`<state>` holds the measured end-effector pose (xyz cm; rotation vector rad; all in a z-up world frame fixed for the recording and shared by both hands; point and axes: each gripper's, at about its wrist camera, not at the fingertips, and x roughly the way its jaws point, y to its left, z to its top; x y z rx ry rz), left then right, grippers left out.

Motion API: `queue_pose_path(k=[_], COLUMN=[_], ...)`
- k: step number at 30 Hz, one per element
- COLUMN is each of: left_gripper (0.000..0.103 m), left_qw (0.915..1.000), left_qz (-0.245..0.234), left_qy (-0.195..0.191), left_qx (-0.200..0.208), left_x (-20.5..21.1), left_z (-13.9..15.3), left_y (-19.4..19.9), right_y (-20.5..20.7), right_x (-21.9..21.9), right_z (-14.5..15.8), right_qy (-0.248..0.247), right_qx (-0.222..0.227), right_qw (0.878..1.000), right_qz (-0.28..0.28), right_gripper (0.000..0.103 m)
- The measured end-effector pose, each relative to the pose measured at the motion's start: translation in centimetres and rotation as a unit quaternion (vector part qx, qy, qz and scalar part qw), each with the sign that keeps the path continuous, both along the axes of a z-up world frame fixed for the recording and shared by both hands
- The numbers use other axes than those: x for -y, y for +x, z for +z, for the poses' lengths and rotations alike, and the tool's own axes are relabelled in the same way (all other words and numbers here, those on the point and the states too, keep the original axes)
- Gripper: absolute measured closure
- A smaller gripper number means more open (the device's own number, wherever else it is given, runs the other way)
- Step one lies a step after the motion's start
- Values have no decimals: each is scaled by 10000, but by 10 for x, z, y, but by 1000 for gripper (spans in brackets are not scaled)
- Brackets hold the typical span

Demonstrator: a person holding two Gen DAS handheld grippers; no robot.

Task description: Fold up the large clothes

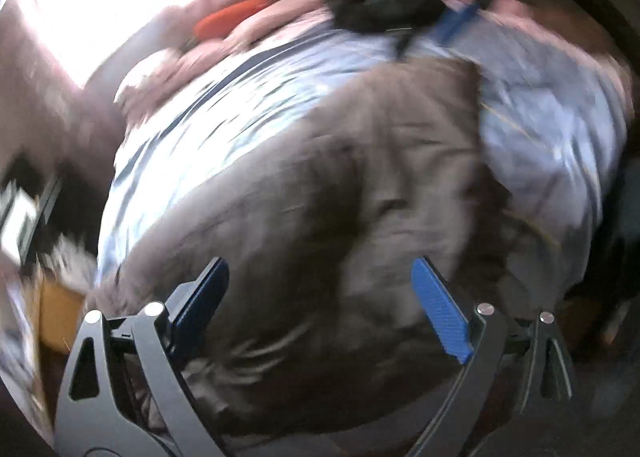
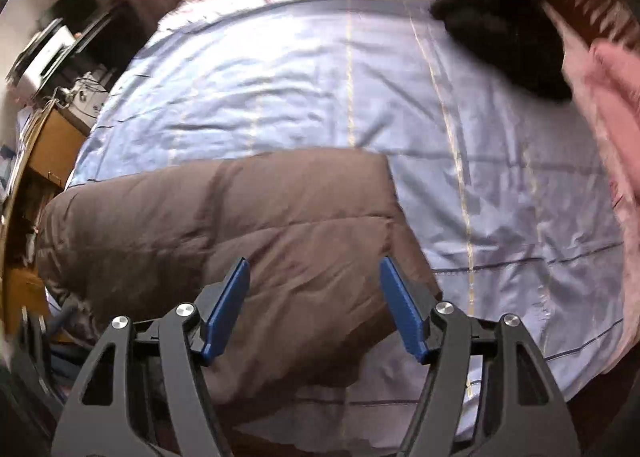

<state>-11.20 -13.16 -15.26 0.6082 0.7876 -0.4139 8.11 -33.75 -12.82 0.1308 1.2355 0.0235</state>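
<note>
- Both of your grippers hang over the brown padded jacket [image 2: 224,225], which lies in a squarish bundle on the pale blue bedsheet [image 2: 500,185], toward the near edge of the bed.
- Left gripper [image 1: 320,305]: jaws spread wide, nothing between the blue pads, only jacket cloth below them. This view is smeared, so don't trust it for fine edges.
- Right gripper [image 2: 314,305]: jaws apart too, empty, aimed down at the jacket's right-hand side, close to where brown meets sheet.
- My read is that you're between grabs, lining up the next fold (the bundle already looks doubled over).
- Pick the two corners of one edge, one per gripper, and pinch through all the layers; puffy fabric slips out of a shallow bite.
- Lift both sides evenly and lay the edge over squarely, or the padding will bulge and roll.
- Keep clear of the black garment [image 2: 500,29] and pink bedding [image 2: 608,97] at the far right.
</note>
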Motion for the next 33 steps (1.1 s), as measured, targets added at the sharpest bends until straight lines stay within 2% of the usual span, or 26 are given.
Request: queue_pose_path(k=[1, 3, 5, 7, 8, 9, 11, 12, 13, 14, 15, 16, 17, 18, 19, 20, 21, 23, 24, 25, 26, 27, 28, 29, 31, 33], left_gripper=[10, 10, 7, 2, 2, 2, 2, 2, 2, 2, 2, 2, 2, 2, 2, 2, 2, 2, 2, 2, 2, 2, 2, 2, 2, 2], left_qw=[9997, 9969, 9951, 9965, 9982, 9977, 9848, 9781, 9751, 9745, 9756, 9763, 9772, 9776, 9776, 9769, 9760, 9738, 9726, 9708, 9699, 9707, 9724, 9740, 9722, 9650], left_qz=[-94, -83, -7, 177, 374, 556, 1003, 1123, 1180, 1187, 1142, 1109, 1099, 1127, 1152, 1166, 1206, 1366, 1468, 1610, 1693, 1755, 1784, 1776, 1855, 2013], left_qy=[215, 630, 716, 660, 449, 50, -953, -1304, -1447, -1472, -1409, -1360, -1284, -1228, -1226, -1296, -1346, -1371, -1337, -1248, -1160, -999, -830, -722, -777, -1019], left_qx=[55, 454, 689, 487, 109, -373, -1047, -1167, -1200, -1208, -1238, -1263, -1285, -1281, -1265, -1237, -1213, -1192, -1211, -1265, -1310, -1303, -1256, -1205, -1197, -1336], left_x=[14, 32, 35, 27, 18, 7, -20, -27, -30, -30, -25, -21, -18, -16, -16, -15, -17, -32, -45, -50, -55, -58, -59, -59, -63, -72], left_z=[-6, -18, -24, -34, -37, -36, -22, -11, -3, 2, 6, 6, 6, 8, 10, 12, 14, 18, 16, 10, 5, -1, -7, -12, -12, -11], left_y=[-5, -13, -17, -5, 12, 29, 56, 66, 73, 80, 88, 92, 97, 101, 103, 105, 106, 109, 114, 116, 117, 117, 116, 113, 111, 111], right_y=[4, 8, -1, -18, -30, -51, -85, -104, -130, -147, -166, -175, -182, -183, -181, -178, -174, -166, -163, -161, -156, -151, -144, -138, -126, -111], right_x=[8, 25, 39, 41, 39, 39, 46, 51, 60, 65, 67, 64, 57, 50, 35, 23, 10, -14, -23, -28, -31, -34, -37, -41, -48, -55], right_z=[-9, -29, -41, -34, -26, -18, -19, -25, -42, -60, -92, -113, -134, -145, -158, -161, -162, -161, -161, -159, -154, -144, -128, -115, -99, -87], right_qy=[-47, 20, 694, 1029, 1128, 1344, 1844, 2220, 2870, 3292, 3716, 3930, 4140, 4310, 4600, 4735, 4792, 4726, 4759, 4792, 4770, 4647, 4350, 4138, 3963, 3691], right_qx=[-97, -386, -745, -774, -683, -498, -206, -61, 94, 57, -231, -482, -733, -884, -1078, -1153, -1183, -1138, -1102, -1024, -873, -672, -396, -173, 128, 402], right_qw=[9999, 9982, 9907, 9863, 9859, 9834, 9712, 9592, 9336, 9100, 8790, 8603, 8427, 8324, 8216, 8189, 8218, 8362, 8371, 8380, 8444, 8583, 8816, 8965, 9081, 9209], right_qz=[-126, -467, -903, -1032, -1028, -1110, -1492, -1750, -2142, -2520, -2979, -3211, -3364, -3368, -3190, -3030, -2849, -2539, -2461, -2400, -2277, -2068, -1788, -1573, -1351, -1184], right_gripper=[35, 35, 29, 23, 18, 16, 15, 15, 15, 15, 15, 16, 26, 34, 36, 38, 38, 38, 38, 50, 64, 74, 77, 80, 81, 81])
